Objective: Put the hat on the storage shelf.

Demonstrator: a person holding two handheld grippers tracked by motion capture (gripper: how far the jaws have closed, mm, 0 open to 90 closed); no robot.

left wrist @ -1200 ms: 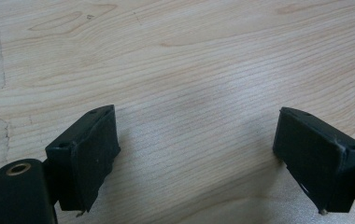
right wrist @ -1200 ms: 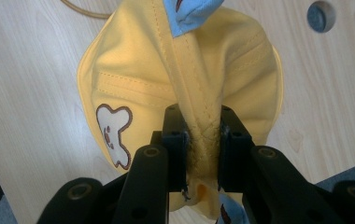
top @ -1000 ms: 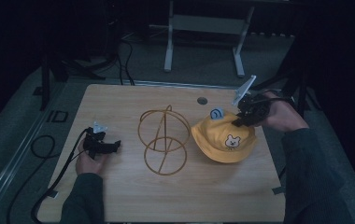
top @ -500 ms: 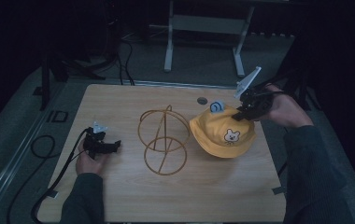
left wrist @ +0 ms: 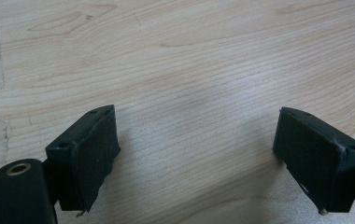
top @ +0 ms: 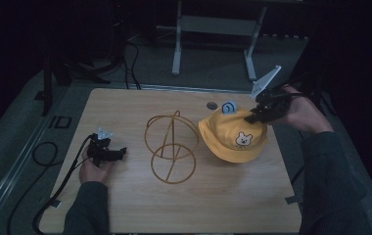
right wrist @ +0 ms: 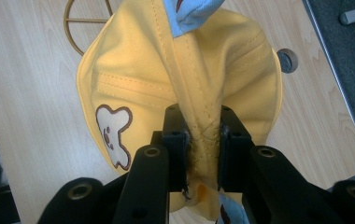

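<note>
Your right gripper [top: 252,116] has its fingers pinched on the yellow bear hat [top: 233,137], just right of the gold wire stand [top: 171,147], nearer it than your wide-open left gripper [top: 120,152]

place: lab or recording studio | evidence: dark room, lone lit wooden surface [top: 125,205] on grey floor | cables [top: 44,156] trailing at 9 o'clock | metal stand legs [top: 176,44] at 12 o'clock | cable-port hole [top: 212,105] in surface

A yellow bucket hat [top: 233,134] with a bear patch hangs bunched, brim touching the table.
</note>
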